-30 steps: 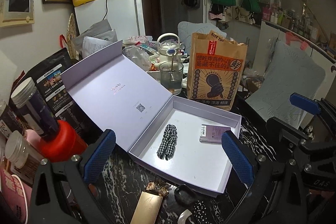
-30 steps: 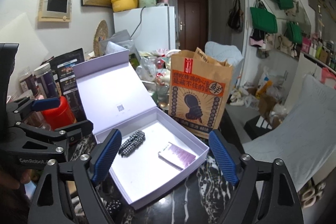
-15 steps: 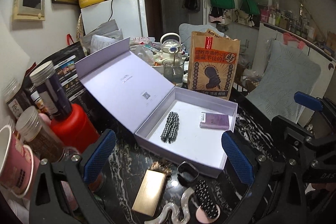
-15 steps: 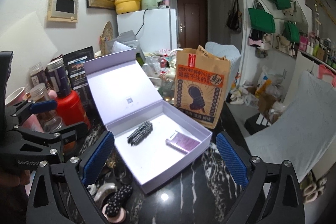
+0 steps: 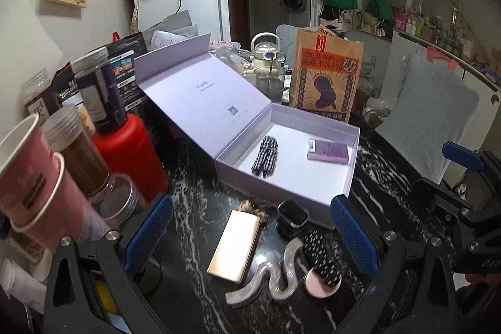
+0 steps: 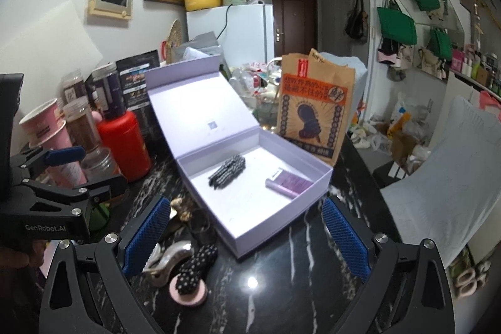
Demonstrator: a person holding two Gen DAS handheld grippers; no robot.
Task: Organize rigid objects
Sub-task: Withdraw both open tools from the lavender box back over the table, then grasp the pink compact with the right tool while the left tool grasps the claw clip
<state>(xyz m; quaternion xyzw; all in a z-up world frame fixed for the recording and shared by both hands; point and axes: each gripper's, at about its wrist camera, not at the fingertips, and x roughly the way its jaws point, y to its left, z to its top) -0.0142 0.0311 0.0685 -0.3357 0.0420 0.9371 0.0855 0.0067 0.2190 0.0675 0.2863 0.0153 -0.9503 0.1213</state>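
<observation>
- Left tongs (image 5: 250,240) are standing wide open, holding nothing; the blue pads are hovering above the dark marbled counter (image 5: 385,177).
- Right tongs (image 6: 244,233) are likewise spread wide and empty, sitting just beside the left tongs.
- The open lilac cardboard gift box (image 5: 352,174) is lying ahead of both tongs, lid leaning back; a black-and-white checked fabric scrunchie (image 5: 265,155) and a flat purple packet (image 5: 328,150) are already resting inside.
- Loose items are waiting between the left pads, short of the box: a flat rose-gold metal case (image 5: 235,246), a small black square cup (image 5: 292,218), a wavy pearl-grey hair claw (image 5: 269,277) and a black polka-dot clip on a pink round base (image 5: 322,268).
- Judgement: the step in hand appears to be choosing the next loose item.
- Next move is probably calling for lowering one pair of tongs over a single item, closing on its narrow sides, without nudging neighbours touching it.
</observation>
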